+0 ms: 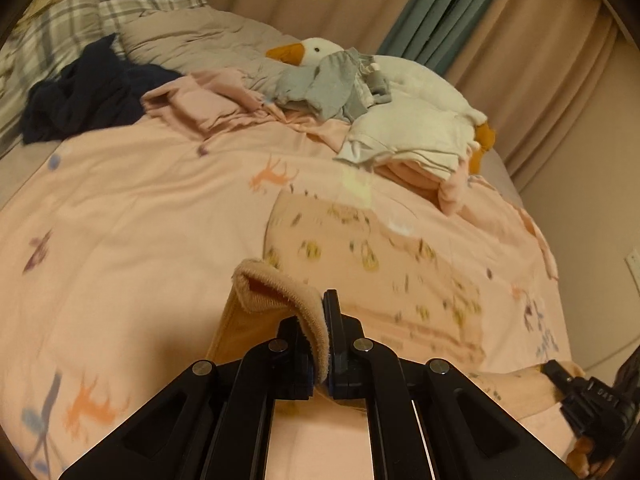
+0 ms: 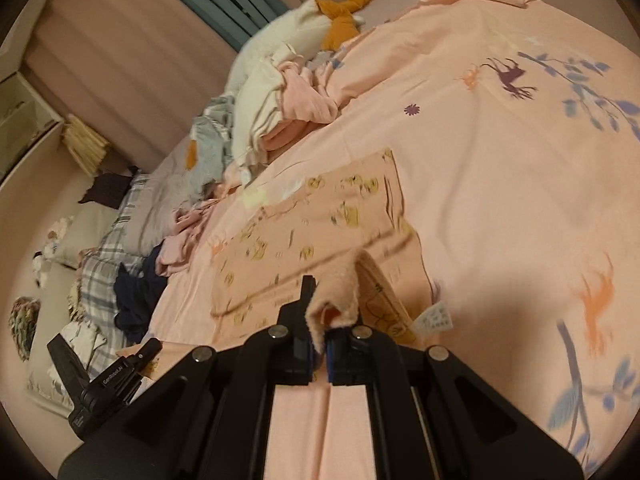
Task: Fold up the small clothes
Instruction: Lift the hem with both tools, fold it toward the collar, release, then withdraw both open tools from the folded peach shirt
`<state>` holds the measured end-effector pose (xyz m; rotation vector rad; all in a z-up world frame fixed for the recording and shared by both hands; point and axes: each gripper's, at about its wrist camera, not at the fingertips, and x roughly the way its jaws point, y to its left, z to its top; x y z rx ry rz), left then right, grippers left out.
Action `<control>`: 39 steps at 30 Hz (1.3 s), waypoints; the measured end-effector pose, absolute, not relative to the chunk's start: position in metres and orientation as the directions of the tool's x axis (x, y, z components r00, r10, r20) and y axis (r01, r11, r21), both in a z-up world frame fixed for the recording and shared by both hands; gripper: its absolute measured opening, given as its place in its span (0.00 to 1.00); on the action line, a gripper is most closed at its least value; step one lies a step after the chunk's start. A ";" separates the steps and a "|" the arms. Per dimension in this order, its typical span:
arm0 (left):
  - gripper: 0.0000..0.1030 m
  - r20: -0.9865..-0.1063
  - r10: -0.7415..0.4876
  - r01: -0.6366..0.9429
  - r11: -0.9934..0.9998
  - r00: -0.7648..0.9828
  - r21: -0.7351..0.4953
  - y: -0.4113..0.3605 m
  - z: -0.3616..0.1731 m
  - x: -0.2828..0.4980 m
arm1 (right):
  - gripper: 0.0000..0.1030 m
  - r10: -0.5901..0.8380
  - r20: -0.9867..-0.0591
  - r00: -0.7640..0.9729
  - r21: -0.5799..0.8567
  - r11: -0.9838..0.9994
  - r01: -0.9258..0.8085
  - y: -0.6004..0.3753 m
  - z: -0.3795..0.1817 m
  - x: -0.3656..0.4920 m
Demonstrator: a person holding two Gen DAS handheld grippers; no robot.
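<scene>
peach garment [image 1: 360, 264] on bedspread [image 1: 140, 208], plush goose [image 1: 400, 80], clothes pile [image 1: 224, 100] beyond

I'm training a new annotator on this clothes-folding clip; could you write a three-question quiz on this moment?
1. True or false: both hand-held grippers are shut on the same peach printed garment.
2. What sits behind the heap of unfolded clothes at the far side of the bed?
A. a laptop
B. a white plush goose
C. a basket
3. Fill in: the dark navy garment lies next to the ____ pillow.

Key:
1. True: the left hand-held gripper and the right hand-held gripper each pinch a fuzzy edge of it.
2. B
3. plaid
</scene>
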<state>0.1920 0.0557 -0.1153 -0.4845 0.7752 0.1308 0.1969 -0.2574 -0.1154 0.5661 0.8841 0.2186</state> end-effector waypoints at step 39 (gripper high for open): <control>0.21 -0.850 0.081 -0.241 0.969 0.521 -0.056 0.081 -0.122 0.304 | 0.11 0.214 -0.823 0.527 0.279 0.959 0.048 -0.273 -0.125 0.319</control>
